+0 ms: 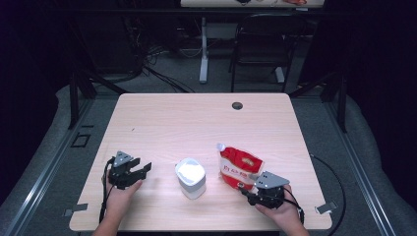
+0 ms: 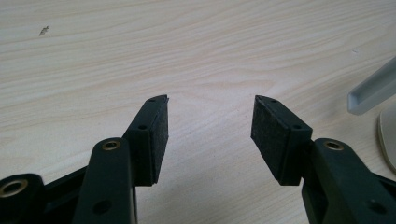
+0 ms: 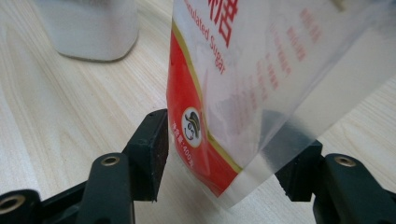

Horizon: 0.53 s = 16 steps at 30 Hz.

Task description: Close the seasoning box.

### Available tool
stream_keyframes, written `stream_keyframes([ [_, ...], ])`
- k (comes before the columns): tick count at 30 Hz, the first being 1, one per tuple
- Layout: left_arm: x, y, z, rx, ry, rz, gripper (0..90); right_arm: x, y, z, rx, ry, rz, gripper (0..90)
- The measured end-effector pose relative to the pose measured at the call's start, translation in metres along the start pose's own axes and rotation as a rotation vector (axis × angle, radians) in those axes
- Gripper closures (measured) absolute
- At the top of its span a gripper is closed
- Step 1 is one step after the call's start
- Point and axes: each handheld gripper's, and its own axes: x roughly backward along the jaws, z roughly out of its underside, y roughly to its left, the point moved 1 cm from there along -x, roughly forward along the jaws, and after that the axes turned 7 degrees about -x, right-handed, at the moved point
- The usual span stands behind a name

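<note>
Sugar pouch [image 1: 239,168] upright, spout far-left, betw. R tongs [image 3: 224,154], prob. gripped.

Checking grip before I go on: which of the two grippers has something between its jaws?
The right gripper: the red sugar pouch stands between its jaws. The left gripper is open over bare table.

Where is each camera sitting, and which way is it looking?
High view: above the person's side, looking forward and down on the table; both hands, the left gripper and the right gripper show.
Left gripper view: rides the left gripper, looking along its open jaws at bare table.
Right gripper view: rides the right gripper, jaws either side of the sugar bag.
Shared: the high and right gripper views both show the sugar bag and the white container.
</note>
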Motion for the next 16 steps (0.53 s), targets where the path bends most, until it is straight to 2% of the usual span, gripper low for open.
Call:
stream_keyframes([
  [6,0.0012,0.0023,0.0,0.022,-0.01,0.013,46.2,-0.0011,-0.0001,0.0014,-0.002,0.003,-0.005,42.5],
  [16,0.002,0.0036,0.0004,0.038,-0.015,0.007,45.6,-0.0011,-0.0012,0.0022,-0.005,0.005,-0.009,42.3],
])
